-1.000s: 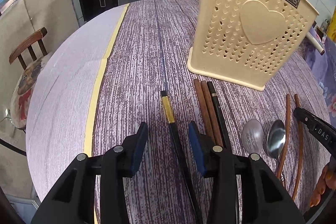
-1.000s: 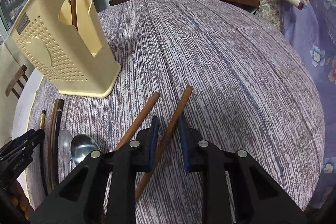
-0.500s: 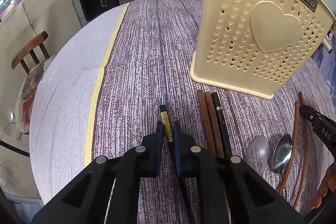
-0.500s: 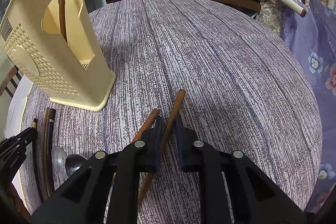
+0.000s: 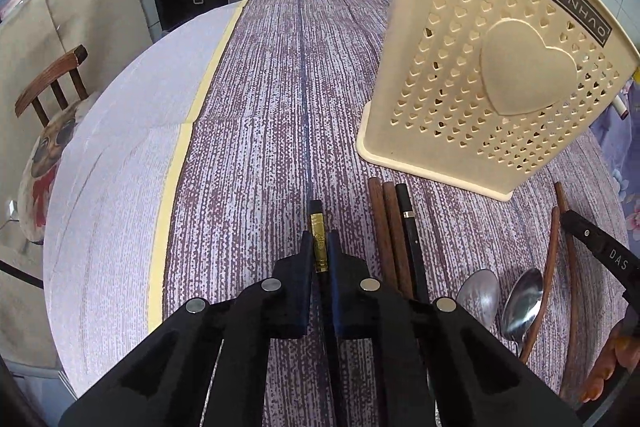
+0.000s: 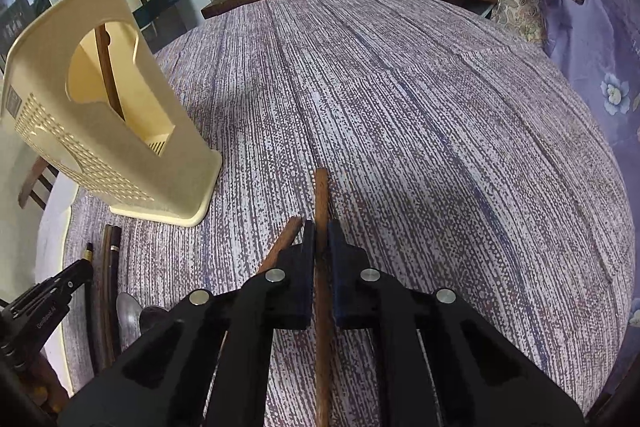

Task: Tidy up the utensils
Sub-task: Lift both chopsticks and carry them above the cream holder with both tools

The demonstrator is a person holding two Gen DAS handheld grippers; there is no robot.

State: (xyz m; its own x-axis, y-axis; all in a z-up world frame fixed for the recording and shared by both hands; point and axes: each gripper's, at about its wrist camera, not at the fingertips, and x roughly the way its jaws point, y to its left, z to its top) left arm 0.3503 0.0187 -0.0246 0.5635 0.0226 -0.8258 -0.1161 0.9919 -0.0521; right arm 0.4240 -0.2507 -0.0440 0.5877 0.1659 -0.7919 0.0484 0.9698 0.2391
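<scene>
A: Utensils lie in a row on the counter (image 5: 256,115) in front of the cream holder (image 5: 492,75): a black chopstick with a gold band (image 5: 319,247), two brown chopsticks (image 5: 386,227) side by side with another black one (image 5: 410,227), two metal spoons (image 5: 500,299), and a further brown pair to the right.

B: And the left tool (image 5: 320,241)?

A: Its jaws are pressed on the gold-banded black chopstick, the end of which sticks out past the pads.

B: The right tool (image 6: 319,229)?

A: Its jaws have just been closing, and now they clamp one brown chopstick (image 6: 321,203), which runs straight between the pads. Its partner (image 6: 285,239) lies slanted just left of the left pad, outside the grip.

B: Anything in the holder?

A: One brown chopstick (image 6: 105,43) stands tilted inside, seen through the side opening from the right wrist view.

B: Where does the holder stand?

A: Upright on the counter, just beyond the row.
</scene>
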